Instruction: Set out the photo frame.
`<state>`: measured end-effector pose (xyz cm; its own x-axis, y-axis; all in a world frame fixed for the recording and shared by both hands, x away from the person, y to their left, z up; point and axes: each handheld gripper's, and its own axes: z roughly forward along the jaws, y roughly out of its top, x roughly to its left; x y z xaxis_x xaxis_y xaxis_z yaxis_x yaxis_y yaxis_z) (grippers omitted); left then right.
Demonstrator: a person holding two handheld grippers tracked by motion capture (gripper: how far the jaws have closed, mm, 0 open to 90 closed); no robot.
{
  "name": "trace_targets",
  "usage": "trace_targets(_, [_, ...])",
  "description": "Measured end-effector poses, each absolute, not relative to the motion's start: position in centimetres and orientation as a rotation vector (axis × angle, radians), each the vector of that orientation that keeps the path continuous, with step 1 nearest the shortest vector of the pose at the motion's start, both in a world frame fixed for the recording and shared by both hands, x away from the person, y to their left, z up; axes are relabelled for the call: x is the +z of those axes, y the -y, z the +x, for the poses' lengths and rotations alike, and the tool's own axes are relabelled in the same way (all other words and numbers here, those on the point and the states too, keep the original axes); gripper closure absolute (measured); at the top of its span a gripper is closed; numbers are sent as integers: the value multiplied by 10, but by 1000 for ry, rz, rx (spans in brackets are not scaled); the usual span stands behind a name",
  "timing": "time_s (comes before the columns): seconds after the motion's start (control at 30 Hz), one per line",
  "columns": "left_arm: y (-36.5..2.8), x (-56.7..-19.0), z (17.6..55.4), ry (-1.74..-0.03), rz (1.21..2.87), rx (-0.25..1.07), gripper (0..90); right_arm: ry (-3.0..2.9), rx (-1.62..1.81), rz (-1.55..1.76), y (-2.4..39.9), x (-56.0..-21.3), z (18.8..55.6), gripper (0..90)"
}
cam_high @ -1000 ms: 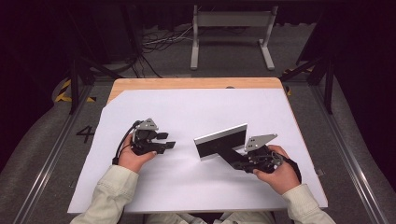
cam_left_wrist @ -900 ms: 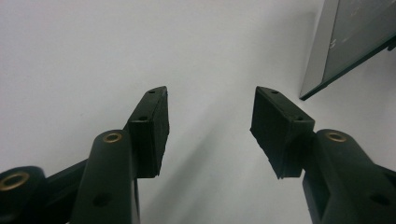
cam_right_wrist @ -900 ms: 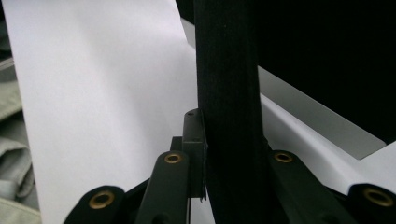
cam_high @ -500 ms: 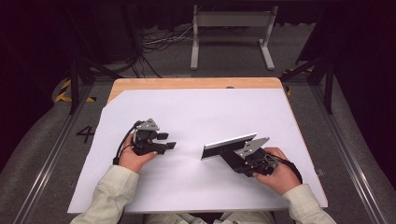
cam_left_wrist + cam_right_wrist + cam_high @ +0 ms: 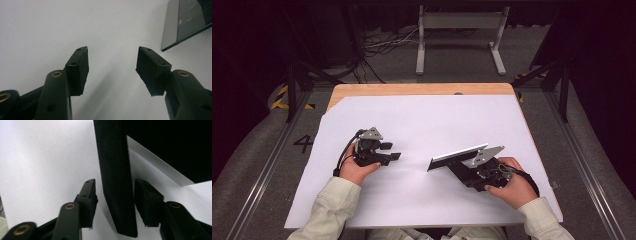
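While the left gripper rests on the white table with its jaws wide and empty, the right gripper has just been loosening around a dark flat panel (gaps show on both sides), which stands tilted between them.

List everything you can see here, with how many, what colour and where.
Flat dark mirror-like panel with a pale edge: one, tilted on the sheet, its lower black edge between the right gripper's jaws, gaps either side.
White sheet: one, covering most of the table.
Light wooden table: one, far edge bare.
Grey metal stand: one, on the floor beyond the table.
Cables: several, on the floor at the back.
Left gripper: black, open, nothing between its jaws.
Right gripper: black, jaws just opening around the panel.
Hands and pale sleeves: two, near edge.
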<state>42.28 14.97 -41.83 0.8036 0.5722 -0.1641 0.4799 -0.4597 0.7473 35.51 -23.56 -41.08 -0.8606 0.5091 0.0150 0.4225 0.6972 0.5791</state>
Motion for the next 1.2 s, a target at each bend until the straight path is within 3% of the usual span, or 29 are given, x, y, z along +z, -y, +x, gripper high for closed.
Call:
trace_targets(0.3, [-145,-418,424,-757,2155,147,439,-2723,923,786,245,-397,351,492])
trace_targets(0.63, [-144,-418,421,-752,2173,152,452,-2706,918,774,256,-382,348,520])
trace_targets(1.2, [-137,-416,418,-718,2191,160,476,-2557,938,797,277,-360,346,860])
